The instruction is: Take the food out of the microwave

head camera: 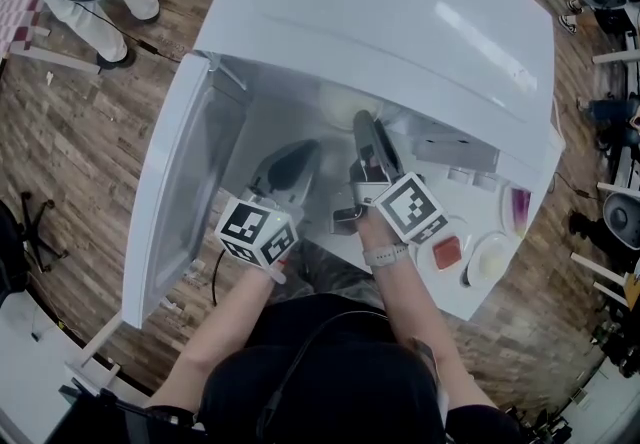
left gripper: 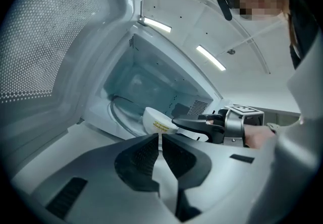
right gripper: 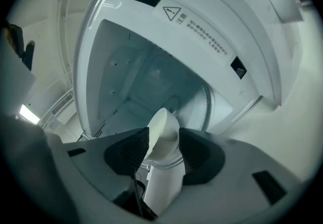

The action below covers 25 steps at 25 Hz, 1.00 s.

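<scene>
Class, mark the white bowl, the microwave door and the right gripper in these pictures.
White bowl [left gripper: 154,119]: left gripper view, on its outer wall.
Microwave door [head camera: 170,212]: head view, on its inner face.
Right gripper [head camera: 364,124]: head view, between its jaw tips.

Overhead light bright, even; broad glare streaks across microwave [head camera: 400,22] top. Cavity inside microwave dimmer, bluish, softly shadowed. Ceiling strip lights [left gripper: 211,58] above microwave blown out. Both gripper views fisheye: dark vignetted corners, bent lines around microwave. Nearest foreground soft, possibly out of focus.
</scene>
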Tool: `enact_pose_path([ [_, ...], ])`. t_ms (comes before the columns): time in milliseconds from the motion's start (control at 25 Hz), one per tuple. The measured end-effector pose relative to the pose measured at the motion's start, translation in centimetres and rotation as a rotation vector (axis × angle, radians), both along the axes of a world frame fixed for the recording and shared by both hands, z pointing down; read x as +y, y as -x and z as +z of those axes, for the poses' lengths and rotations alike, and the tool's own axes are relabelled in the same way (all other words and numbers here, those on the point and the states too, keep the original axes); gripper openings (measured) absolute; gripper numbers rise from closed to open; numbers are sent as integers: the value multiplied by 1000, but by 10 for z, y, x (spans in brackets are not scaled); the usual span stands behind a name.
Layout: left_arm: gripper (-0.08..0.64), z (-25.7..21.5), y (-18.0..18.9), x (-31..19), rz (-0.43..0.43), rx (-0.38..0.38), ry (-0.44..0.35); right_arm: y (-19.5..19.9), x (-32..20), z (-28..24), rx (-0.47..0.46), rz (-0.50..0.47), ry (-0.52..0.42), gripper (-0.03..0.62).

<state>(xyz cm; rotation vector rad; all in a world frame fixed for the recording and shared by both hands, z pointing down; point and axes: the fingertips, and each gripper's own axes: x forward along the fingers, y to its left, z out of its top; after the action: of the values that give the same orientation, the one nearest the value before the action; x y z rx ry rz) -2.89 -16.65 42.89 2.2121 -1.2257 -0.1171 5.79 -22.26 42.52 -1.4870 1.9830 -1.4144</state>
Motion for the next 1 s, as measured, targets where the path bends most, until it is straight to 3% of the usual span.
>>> enact_pose_path([
  [480, 14, -1, 5, -9, -31, 21, 6, -2, -6, 5, -58, 8, 26, 154],
  [720, 91, -4, 6, -19, -53, 73, 28, -3, -4, 3, -16, -9, 4, 114],
  [1000, 110, -10, 3, -20, -44, 117, 34, -9, -3, 2, 56, -19, -13, 74],
])
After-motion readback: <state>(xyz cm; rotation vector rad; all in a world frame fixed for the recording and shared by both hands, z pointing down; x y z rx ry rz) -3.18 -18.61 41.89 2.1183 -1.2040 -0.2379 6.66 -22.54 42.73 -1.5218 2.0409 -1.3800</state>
